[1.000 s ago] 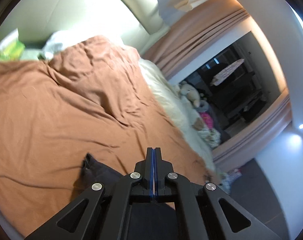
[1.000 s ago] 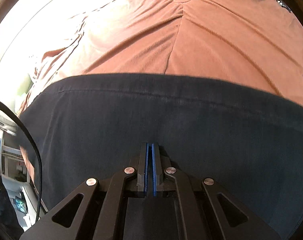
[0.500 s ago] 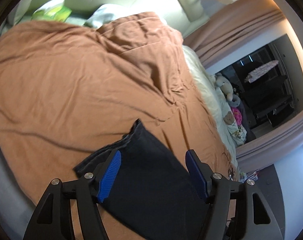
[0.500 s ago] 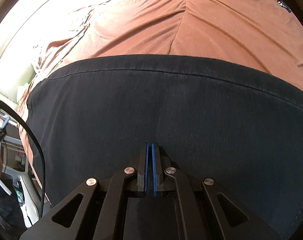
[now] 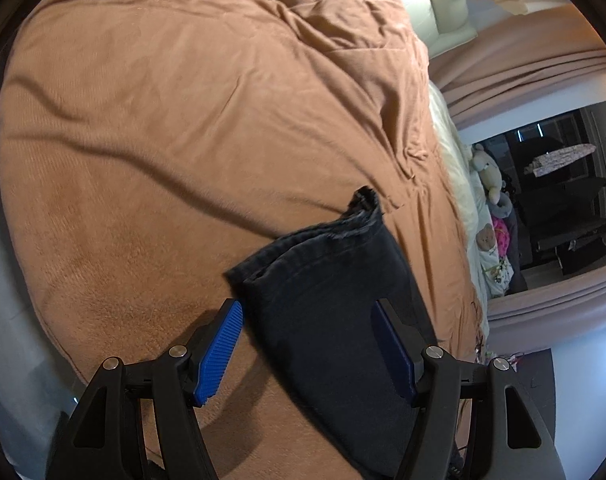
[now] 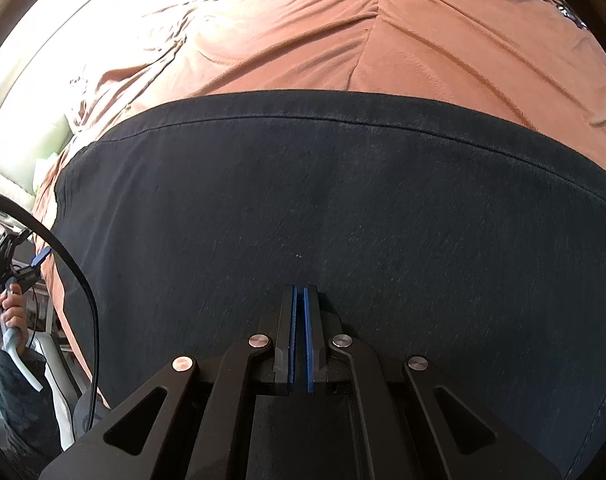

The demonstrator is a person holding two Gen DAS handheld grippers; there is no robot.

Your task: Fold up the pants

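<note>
Dark, near-black pants [image 5: 323,300] lie flat on a brown blanket [image 5: 183,140]; their hemmed leg end [image 5: 315,240] faces the left wrist view. My left gripper [image 5: 307,340] is open just above that end. Its left pad [image 5: 221,346] is over the blanket beside the fabric and its right pad [image 5: 391,350] is over the cloth, neither pressing. In the right wrist view the pants [image 6: 343,200] spread wide, with a stitched edge [image 6: 343,116] running across. My right gripper [image 6: 301,292] is shut low over the cloth, and no fabric shows between its pads.
The blanket [image 6: 383,40] is rumpled, with a raised fold [image 5: 363,60] towards the headboard. Soft toys [image 5: 489,184] lie along the bed's right side by a curtain [image 5: 523,72]. A black cable [image 6: 83,280] and a hand [image 6: 7,312] on the other gripper's handle sit at the left edge.
My left gripper went from shut to open, sank towards the bed and rolled, and now straddles the leg end. In the right wrist view the pants' far edge slid upward and the cloth fills more of the frame.
</note>
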